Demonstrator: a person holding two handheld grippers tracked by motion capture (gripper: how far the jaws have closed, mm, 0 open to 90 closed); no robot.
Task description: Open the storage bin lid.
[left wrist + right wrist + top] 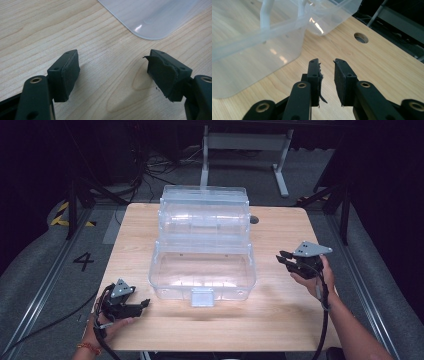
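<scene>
My left gripper (131, 306) sits at the table's (280, 320) seven o'clock corner, jaws spread wide over bare wood with nothing between them; its own view shows a corner of the clear plastic storage box (152, 17) at one o'clock. The box (202, 247) stands mid-table, lid raised toward twelve, front latch (202, 296) at six. My right gripper (289, 260) hovers at four o'clock, jaws narrowly parted and empty, just beside the box's right wall (257, 50).
</scene>
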